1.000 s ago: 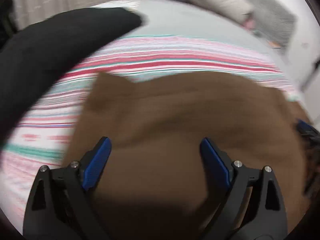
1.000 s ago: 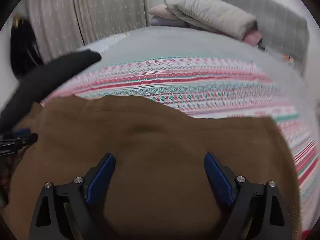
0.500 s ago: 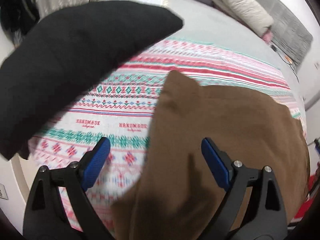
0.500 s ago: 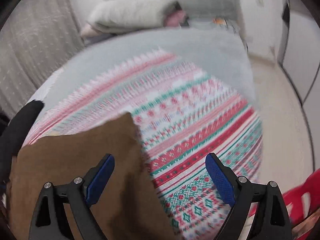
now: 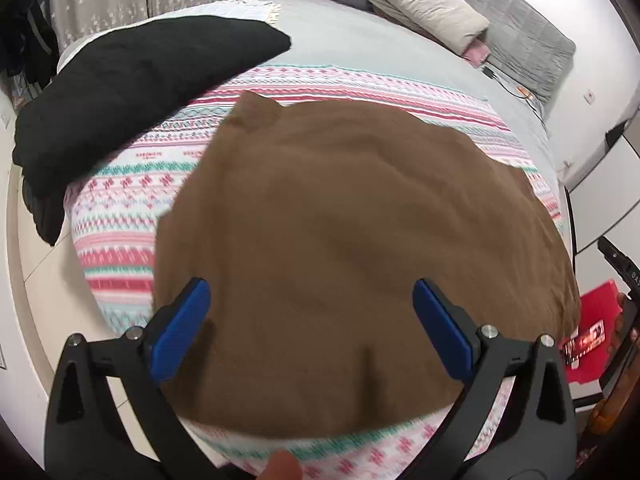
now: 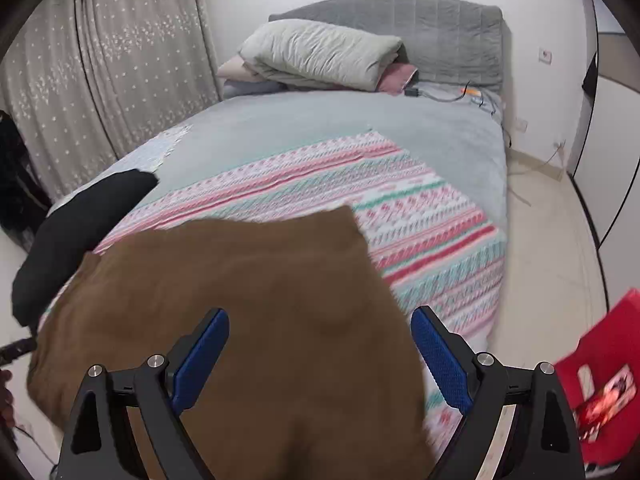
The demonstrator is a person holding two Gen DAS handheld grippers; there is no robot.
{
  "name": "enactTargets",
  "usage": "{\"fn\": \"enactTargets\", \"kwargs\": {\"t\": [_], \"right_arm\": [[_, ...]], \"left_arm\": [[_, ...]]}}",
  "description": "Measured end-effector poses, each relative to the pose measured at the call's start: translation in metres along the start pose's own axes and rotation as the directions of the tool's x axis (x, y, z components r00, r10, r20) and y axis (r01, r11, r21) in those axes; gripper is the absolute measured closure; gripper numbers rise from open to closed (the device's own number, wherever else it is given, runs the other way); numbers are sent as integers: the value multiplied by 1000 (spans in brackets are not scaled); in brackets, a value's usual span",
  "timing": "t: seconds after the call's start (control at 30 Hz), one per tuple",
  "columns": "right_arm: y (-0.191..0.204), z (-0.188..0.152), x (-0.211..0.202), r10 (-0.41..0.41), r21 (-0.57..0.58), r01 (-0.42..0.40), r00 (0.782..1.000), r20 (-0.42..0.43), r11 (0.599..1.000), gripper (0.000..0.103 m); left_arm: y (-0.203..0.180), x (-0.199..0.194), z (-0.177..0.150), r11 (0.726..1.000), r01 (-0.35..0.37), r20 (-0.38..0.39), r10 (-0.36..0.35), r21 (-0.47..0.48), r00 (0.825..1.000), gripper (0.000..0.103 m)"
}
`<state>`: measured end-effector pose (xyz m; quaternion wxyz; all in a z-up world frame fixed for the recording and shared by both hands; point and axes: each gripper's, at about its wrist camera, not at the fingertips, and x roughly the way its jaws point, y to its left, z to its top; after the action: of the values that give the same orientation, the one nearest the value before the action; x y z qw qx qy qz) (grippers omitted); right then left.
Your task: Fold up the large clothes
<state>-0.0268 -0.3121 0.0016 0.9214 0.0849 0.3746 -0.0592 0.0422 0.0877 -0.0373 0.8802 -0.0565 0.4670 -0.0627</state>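
The left gripper (image 5: 310,330) has its jaws spread wide, having just opened further, and nothing is between them; the brown garment (image 5: 352,232) lies below, untouched. The right gripper (image 6: 320,356) likewise holds its jaws wide apart and empty above the same cloth. The brown garment lies spread flat at the foot end of the bed (image 6: 360,132), on a patterned pink, white and teal blanket (image 6: 420,224) that covers that end. A black garment (image 5: 132,80) lies at the bed's left edge, partly hanging over it. Pillows (image 6: 320,56) are piled at the head end against the grey headboard (image 6: 440,28).
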Motion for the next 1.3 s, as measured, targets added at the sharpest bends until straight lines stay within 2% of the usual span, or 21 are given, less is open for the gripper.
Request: {"fn": "enactTargets", "kwargs": {"t": [0.2, 0.57, 0.77, 1.3], "right_arm": [[36, -43, -24, -4, -39, 2, 999, -42, 999, 10], [87, -108, -26, -2, -126, -17, 988, -153, 992, 9], [105, -119, -32, -14, -180, -14, 988, -153, 984, 9], [114, -122, -35, 3, -189, -34, 986, -164, 981, 9]], "left_arm": [[-42, -19, -39, 996, -50, 15, 49, 69, 999, 2], [-84, -25, -80, 989, -124, 36, 122, 77, 992, 2], [-96, -22, -85, 991, -111, 31, 109, 74, 994, 2], [-108, -19, -90, 991, -96, 18, 94, 90, 995, 2]]}}
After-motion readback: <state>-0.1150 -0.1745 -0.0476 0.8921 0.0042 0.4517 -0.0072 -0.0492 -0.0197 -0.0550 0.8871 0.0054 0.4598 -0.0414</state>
